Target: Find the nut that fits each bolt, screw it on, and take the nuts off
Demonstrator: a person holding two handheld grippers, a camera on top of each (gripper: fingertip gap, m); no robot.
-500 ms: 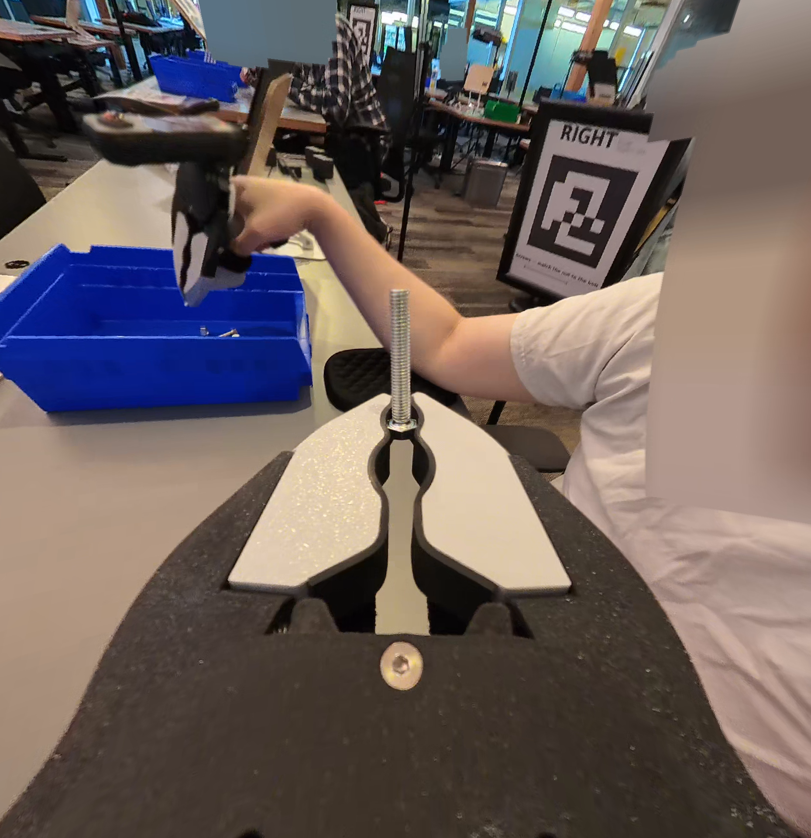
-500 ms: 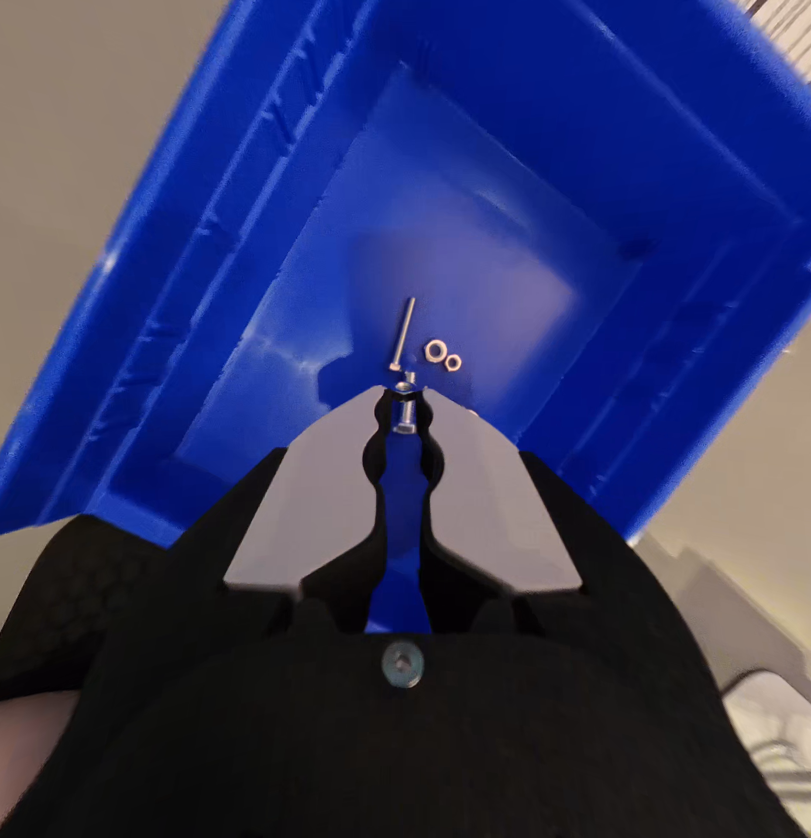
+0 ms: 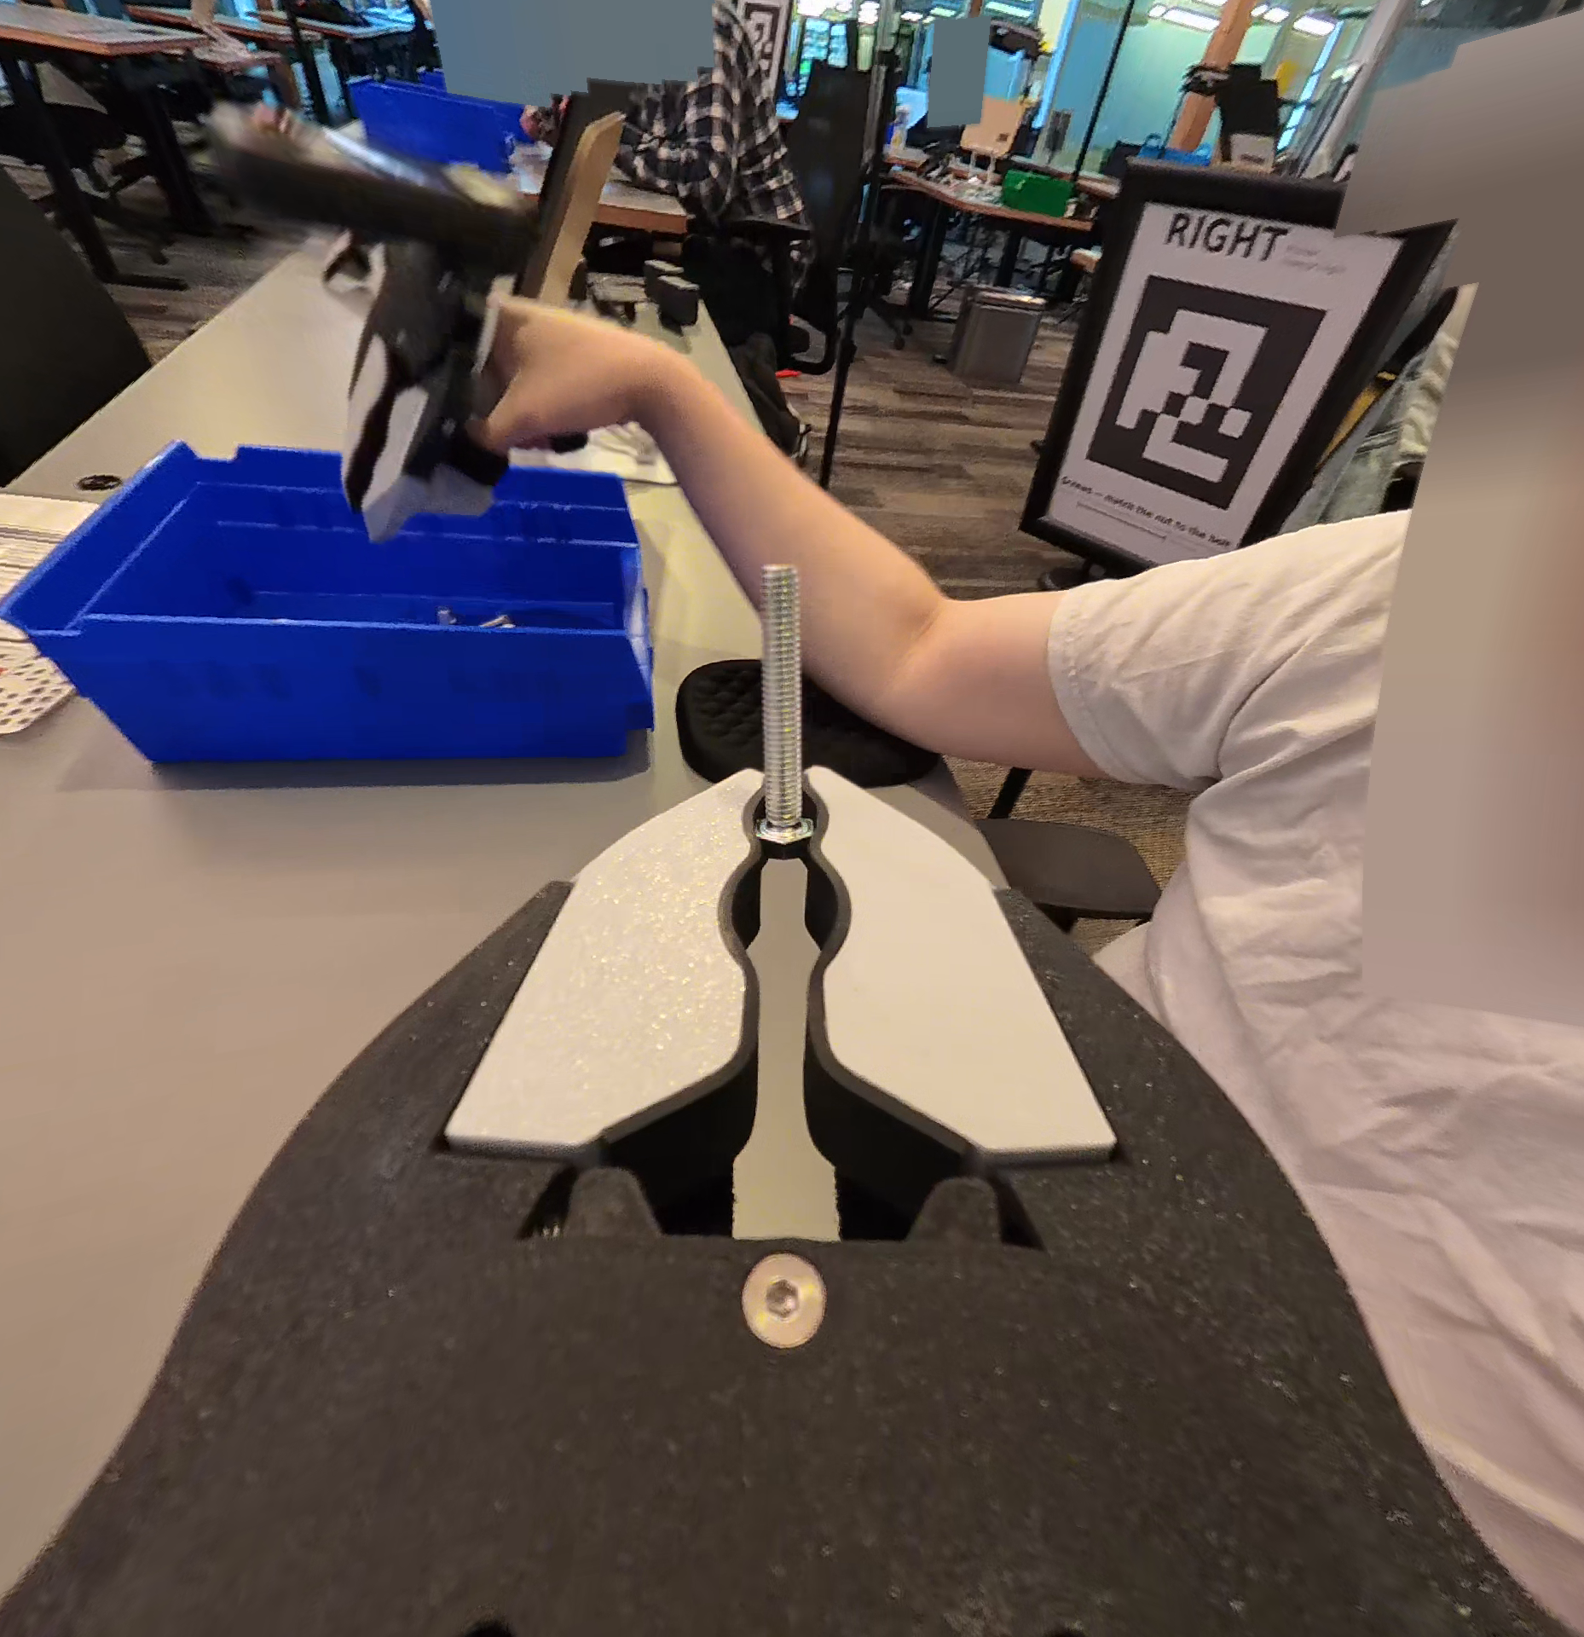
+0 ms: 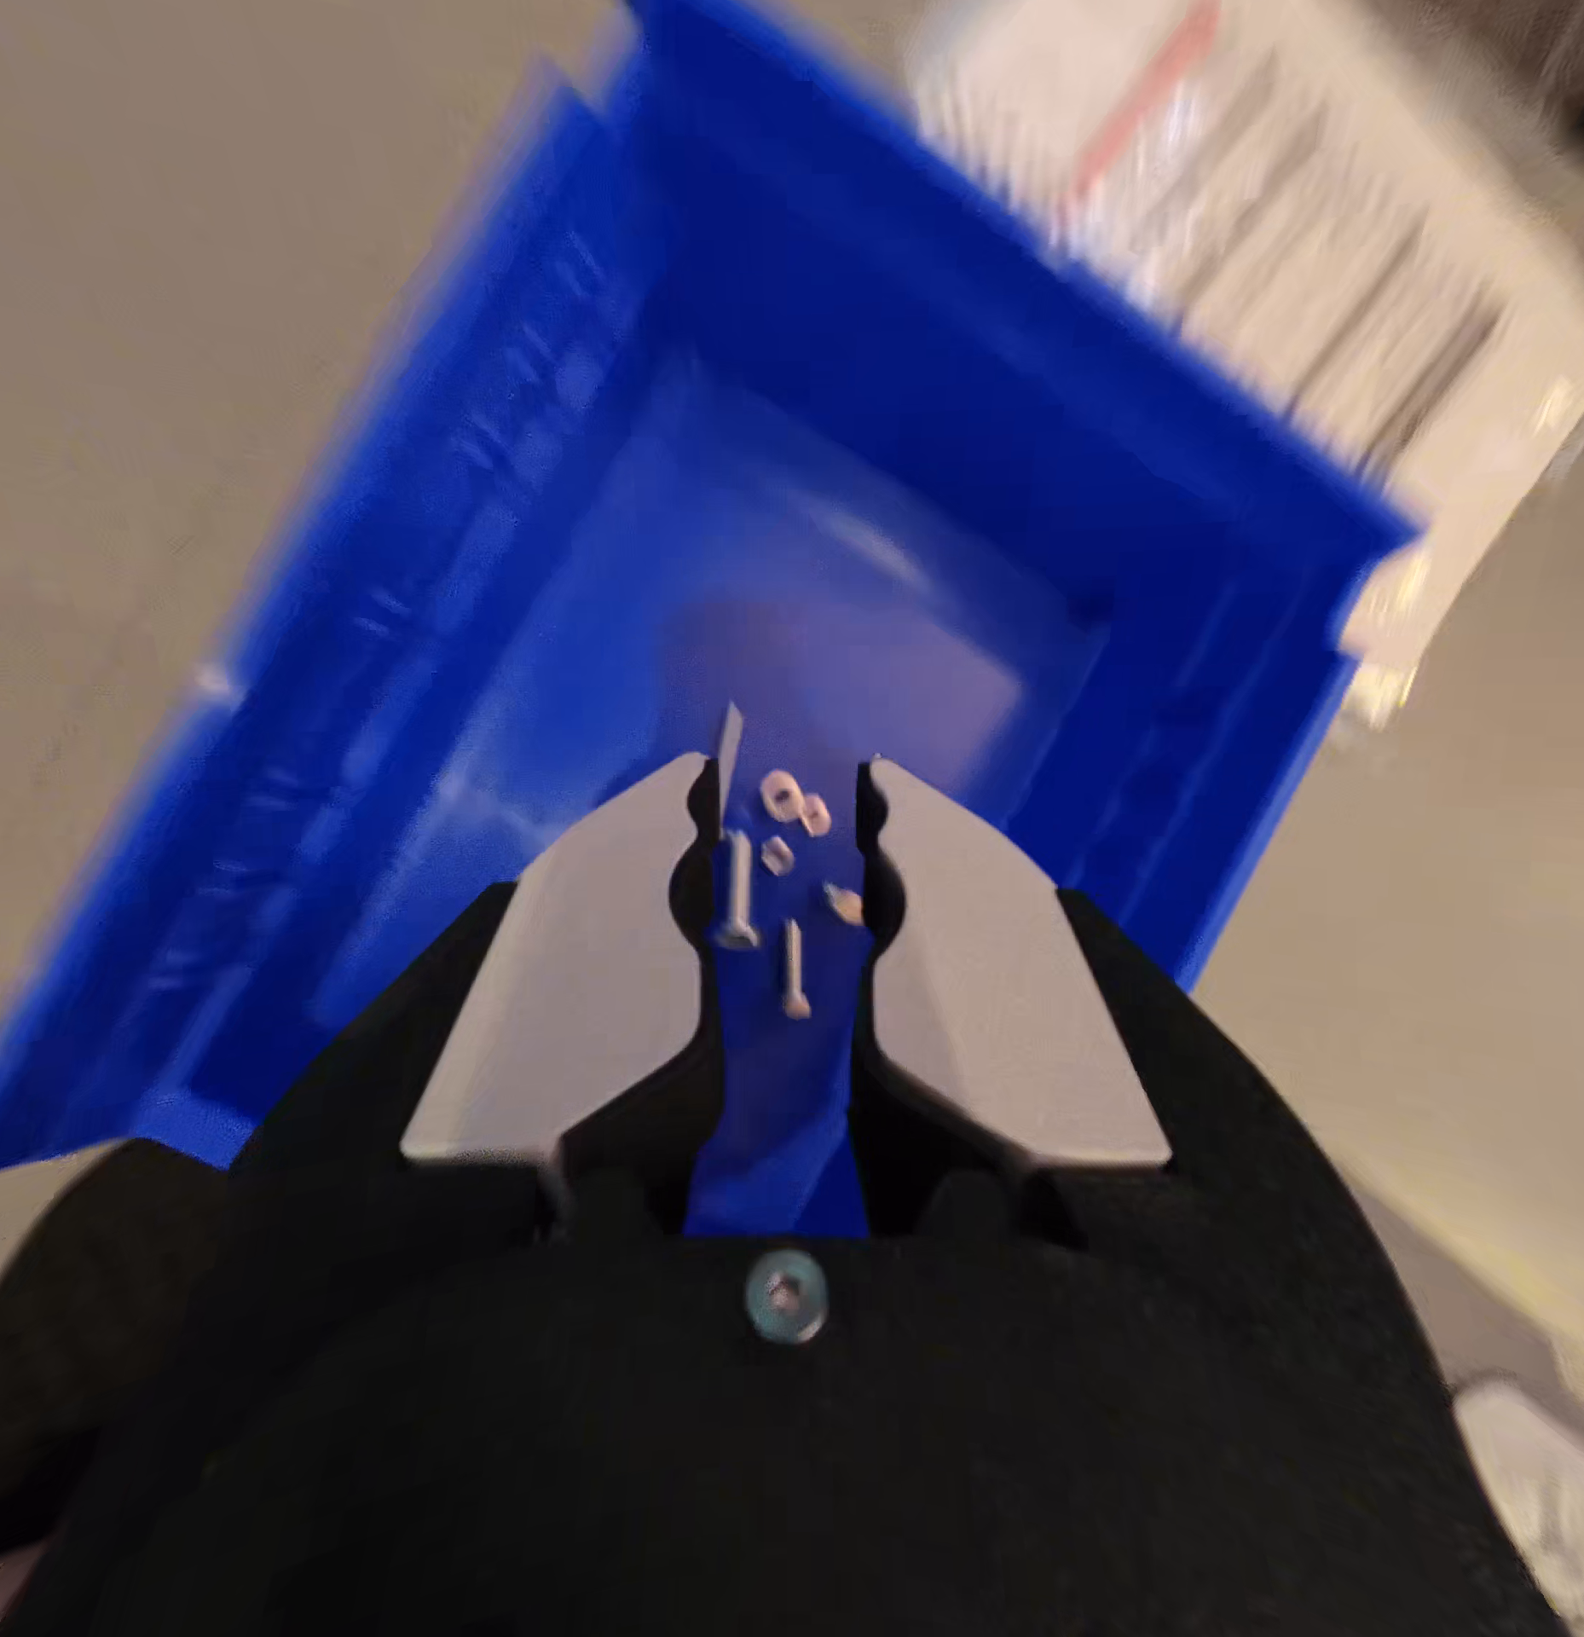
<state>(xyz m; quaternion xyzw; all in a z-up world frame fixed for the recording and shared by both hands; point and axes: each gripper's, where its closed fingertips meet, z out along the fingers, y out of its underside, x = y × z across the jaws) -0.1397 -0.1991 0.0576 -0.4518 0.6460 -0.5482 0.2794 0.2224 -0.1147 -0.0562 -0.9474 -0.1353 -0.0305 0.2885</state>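
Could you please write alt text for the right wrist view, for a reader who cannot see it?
The right gripper, its jaws open and empty, points down into a blue bin on a grey table. On the bin floor between the jaws lie several small bolts and nuts, loose and motion-blurred. Beyond the bin's far corner lies a blurred white printed sheet.

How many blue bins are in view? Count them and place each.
2. One blue bin sits on the grey table; a second blue bin stands far behind it. Others may be hidden.
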